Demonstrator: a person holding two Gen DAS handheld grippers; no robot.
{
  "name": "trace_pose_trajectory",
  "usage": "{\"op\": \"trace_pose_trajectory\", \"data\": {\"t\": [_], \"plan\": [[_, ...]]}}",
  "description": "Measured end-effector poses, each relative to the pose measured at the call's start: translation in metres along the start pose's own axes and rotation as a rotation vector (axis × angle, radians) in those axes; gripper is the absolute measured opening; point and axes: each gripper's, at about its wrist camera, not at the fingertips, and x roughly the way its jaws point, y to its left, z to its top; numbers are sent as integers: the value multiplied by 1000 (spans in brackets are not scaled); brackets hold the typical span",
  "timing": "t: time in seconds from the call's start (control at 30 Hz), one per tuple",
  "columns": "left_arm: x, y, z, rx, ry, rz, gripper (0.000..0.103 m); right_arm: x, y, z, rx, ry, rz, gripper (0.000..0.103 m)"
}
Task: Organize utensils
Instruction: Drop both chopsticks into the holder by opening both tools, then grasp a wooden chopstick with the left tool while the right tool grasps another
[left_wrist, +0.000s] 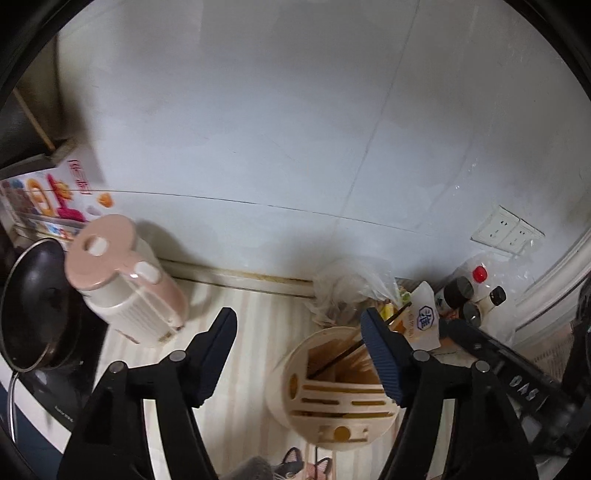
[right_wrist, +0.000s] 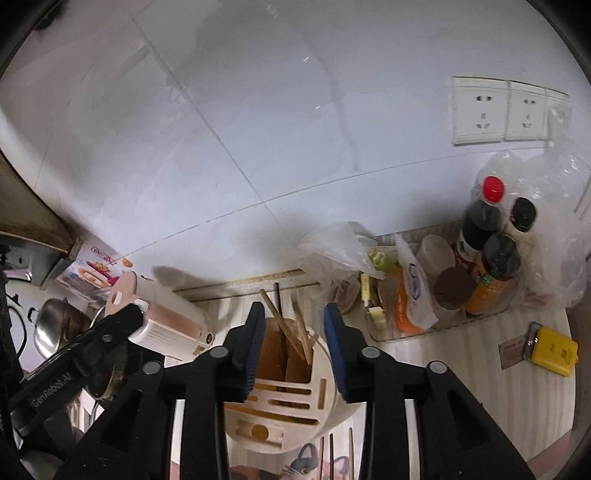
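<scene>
Since both your grippers hang empty with jaws wide, note the chopsticks (right_wrist: 338, 456) lie lengthwise just below the right gripper (right_wrist: 294, 354), nearer than the holder (right_wrist: 280, 398).

Matt cream plastic utensil holder (right_wrist: 284, 402), wooden chopsticks (right_wrist: 299, 332), glossy white wall tiles (left_wrist: 295, 129), shiny metal pot (right_wrist: 55, 325), crinkled clear plastic bag (right_wrist: 332, 247)
</scene>
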Motion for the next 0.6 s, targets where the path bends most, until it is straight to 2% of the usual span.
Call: {"op": "trace_pose_trajectory", "data": {"t": [0.03,0.1,0.17,0.2,0.27,0.4,0.5,0.6], "plan": [[-4,3,-4,-7,-3,4,78,-5,-2,-2,4,-3,-6,44],[-11,7,-12,-9,-26,13,103,-18,-9,-8,12,-16,-9,52],[-16,9,-25,0,-53,41,103,-30,-17,-15,16,-21,-41,63],[-18,10,-33,4,-53,63,103,-36,-21,-20,17,-29,-48,66],[-16,11,-45,-2,-39,78,103,-44,-33,-34,23,-32,-71,77],[0,10,-80,19,24,106,103,-46,-67,-66,50,-1,-129,80],[24,2,-120,81,95,156,103,-31,-96,-95,82,77,-177,80],[54,-2,-158,94,194,180,103,-10,-127,-127,106,174,-227,78]]}}
